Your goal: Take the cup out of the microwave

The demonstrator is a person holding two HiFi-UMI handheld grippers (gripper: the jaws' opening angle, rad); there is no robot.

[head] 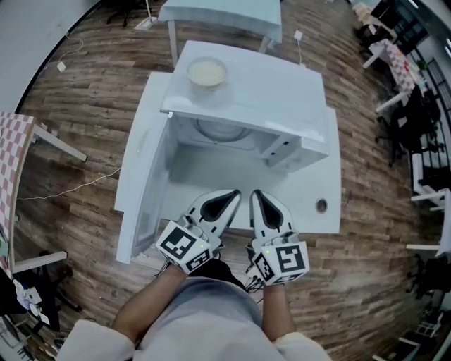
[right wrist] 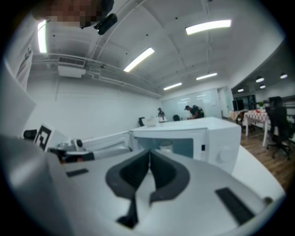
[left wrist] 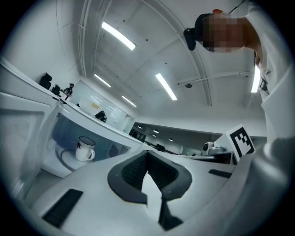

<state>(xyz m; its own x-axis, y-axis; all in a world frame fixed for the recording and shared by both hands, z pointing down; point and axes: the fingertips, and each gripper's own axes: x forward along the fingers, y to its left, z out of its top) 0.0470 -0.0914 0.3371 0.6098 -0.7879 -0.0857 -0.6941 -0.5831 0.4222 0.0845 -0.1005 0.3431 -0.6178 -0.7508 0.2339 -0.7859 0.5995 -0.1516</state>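
A white cup (left wrist: 85, 149) with a dark mark stands on the turntable inside the open microwave (head: 254, 95). The right gripper view shows the cup (right wrist: 166, 147) through the microwave (right wrist: 216, 138) opening. The microwave's roof hides the cup from the head view, where only the turntable rim (head: 220, 132) shows. The door (head: 144, 190) hangs open to the left. My left gripper (head: 237, 192) (left wrist: 147, 152) and right gripper (head: 254, 192) (right wrist: 150, 151) lie side by side in front of the opening. Both are shut and hold nothing, well short of the cup.
A cream bowl (head: 206, 72) sits on top of the microwave. The white table (head: 310, 201) has a cable hole (head: 321, 206) at its right front. A second table (head: 222, 13) stands behind, chairs and desks (head: 423, 106) to the right, and cables (head: 70, 189) cross the wooden floor.
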